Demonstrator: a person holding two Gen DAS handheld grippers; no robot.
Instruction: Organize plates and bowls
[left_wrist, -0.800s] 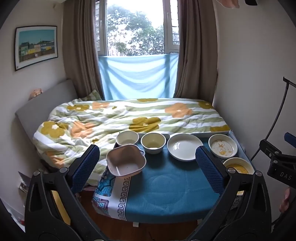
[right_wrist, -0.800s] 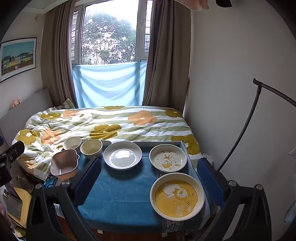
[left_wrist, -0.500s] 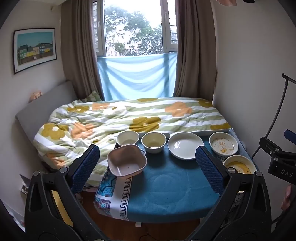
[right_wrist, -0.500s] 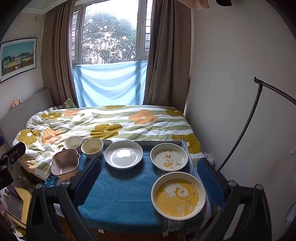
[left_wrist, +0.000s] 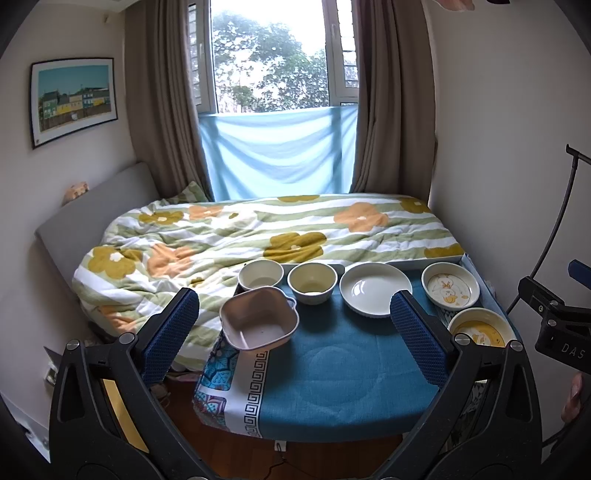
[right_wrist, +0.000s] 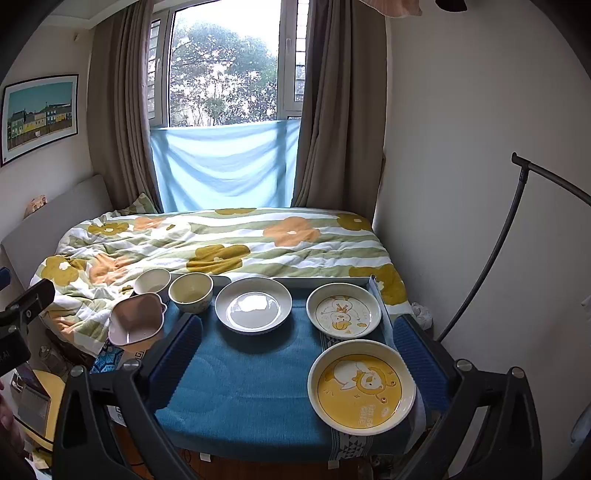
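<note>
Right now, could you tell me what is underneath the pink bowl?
The pink bowl rests on the blue cloth, at its patterned edge, partly overhanging it. The patch of cloth directly beneath the bowl is covered.

Glossy ceramic plates (right_wrist: 253, 305), matt pink bowl (left_wrist: 258, 324), teal cloth table cover (left_wrist: 332, 369), textured tool pads (left_wrist: 170, 334)

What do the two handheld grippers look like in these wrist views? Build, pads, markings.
Both match: left gripper and right gripper have black plastic V-shaped finger arms with silver pivot bolts and blue knurled pads. The right gripper's body carries white lettering, "DAS". No sleeves visible.
</note>
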